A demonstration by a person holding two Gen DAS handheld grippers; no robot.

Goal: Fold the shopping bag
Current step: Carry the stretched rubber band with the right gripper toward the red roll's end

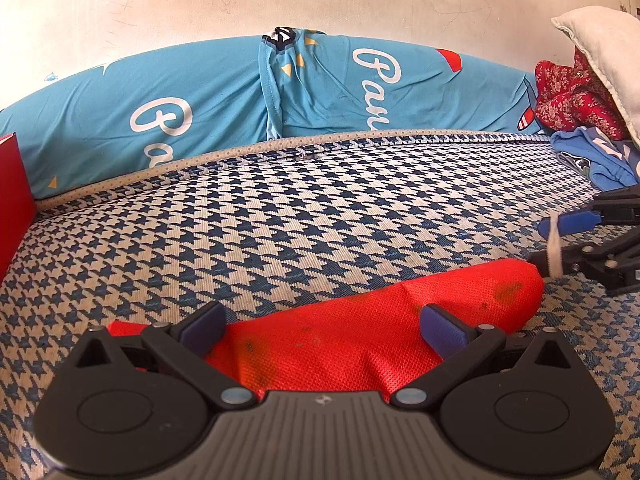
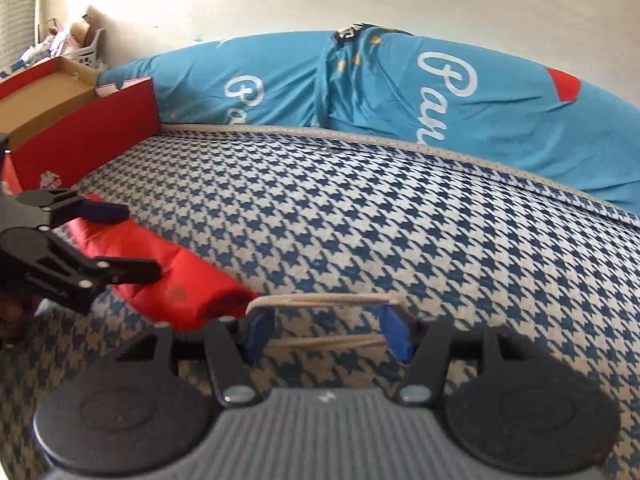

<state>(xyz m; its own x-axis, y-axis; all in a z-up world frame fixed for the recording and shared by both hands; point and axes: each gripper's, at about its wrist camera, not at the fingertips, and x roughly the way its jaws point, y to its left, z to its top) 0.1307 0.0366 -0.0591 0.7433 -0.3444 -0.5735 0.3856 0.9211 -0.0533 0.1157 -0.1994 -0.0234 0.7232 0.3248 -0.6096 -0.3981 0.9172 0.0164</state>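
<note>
Left wrist view has the left gripper low over the rolled red mesh shopping bag on the blue-and-white houndstooth bed cover, fingers spread either side of the bundle without pinching it, apparently steadying it. Over on the right gripper, a beige elastic band is stretched around the outside of the half-spread fingers, probably held open like that to slip over the bag's near end. There's plenty of open bed ahead, with the red cardboard box at the left edge and the turquoise printed bolster along the back.
</note>
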